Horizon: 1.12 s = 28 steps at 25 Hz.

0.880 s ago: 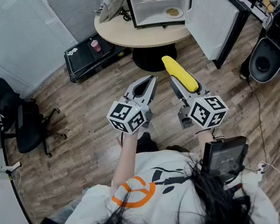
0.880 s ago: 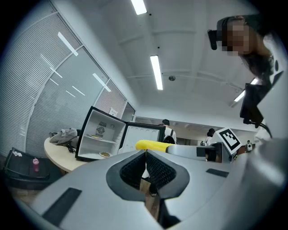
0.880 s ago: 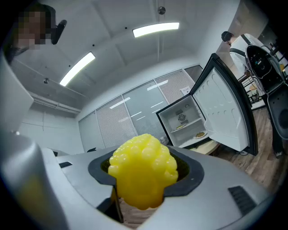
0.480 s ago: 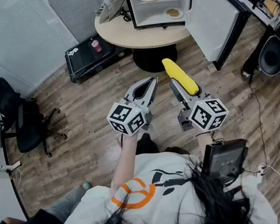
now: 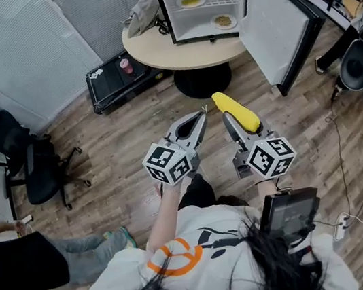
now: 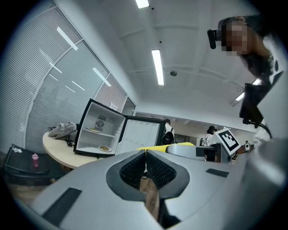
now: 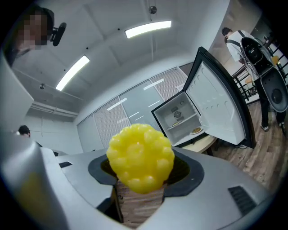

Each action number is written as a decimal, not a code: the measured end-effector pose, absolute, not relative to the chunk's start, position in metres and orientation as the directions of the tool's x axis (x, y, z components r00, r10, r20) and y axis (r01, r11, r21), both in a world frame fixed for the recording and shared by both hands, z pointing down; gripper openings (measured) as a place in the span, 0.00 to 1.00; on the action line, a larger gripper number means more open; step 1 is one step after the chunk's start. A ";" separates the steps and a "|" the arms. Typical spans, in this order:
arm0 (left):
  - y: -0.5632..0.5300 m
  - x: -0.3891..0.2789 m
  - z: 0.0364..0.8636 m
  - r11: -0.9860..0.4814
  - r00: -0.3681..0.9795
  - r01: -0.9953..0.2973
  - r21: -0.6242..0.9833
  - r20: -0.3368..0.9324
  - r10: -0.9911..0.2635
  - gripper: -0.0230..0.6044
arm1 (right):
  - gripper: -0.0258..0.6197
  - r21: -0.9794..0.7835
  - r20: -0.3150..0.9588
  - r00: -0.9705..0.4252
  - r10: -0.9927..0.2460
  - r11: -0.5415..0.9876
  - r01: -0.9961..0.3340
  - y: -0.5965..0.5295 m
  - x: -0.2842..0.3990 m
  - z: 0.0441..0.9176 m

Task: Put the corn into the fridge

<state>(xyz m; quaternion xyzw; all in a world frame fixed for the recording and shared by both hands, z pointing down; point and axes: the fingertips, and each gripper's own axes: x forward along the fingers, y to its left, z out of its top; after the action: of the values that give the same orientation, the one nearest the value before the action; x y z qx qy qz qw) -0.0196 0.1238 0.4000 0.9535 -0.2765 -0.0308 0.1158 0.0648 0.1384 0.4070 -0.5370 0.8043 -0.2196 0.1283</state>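
Note:
The yellow corn (image 5: pixel 236 111) lies lengthwise between the jaws of my right gripper (image 5: pixel 231 123), which is shut on it. In the right gripper view the corn's knobbly end (image 7: pixel 140 156) fills the gap between the jaws of the right gripper (image 7: pixel 140 182). My left gripper (image 5: pixel 198 119) hangs beside it on the left, shut and empty, its pads meeting at the tip (image 6: pixel 145 153). The small fridge (image 5: pixel 202 0) stands open on a round table (image 5: pixel 179 48) ahead, its door (image 5: pixel 280 24) swung to the right. Both grippers are held level over the wooden floor, well short of the table.
Two plates of food (image 5: pixel 224 22) sit on the fridge shelves. A grey bundle (image 5: pixel 141 6) lies on the table's left. A black case (image 5: pixel 118 75) sits on the floor, an office chair (image 5: pixel 26 163) stands at left, and a person (image 5: pixel 23 270) is at lower left.
Both grippers and the corn now sit a little lower in the head view, farther from the table in the picture. A person has come into view at the lower left.

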 end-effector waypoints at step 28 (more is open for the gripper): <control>-0.116 -0.045 0.421 -0.817 0.862 -0.490 0.305 0.029 -0.506 0.05 | 0.43 -0.520 0.135 -0.381 -0.915 0.262 -0.813 -0.098 0.038 0.440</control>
<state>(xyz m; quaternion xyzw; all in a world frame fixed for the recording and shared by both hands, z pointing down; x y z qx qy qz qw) -0.0450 -0.1161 0.4214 0.9527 -0.2613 -0.0268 0.1527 0.0384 -0.0975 0.4396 -0.5478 0.7884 -0.2627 0.0967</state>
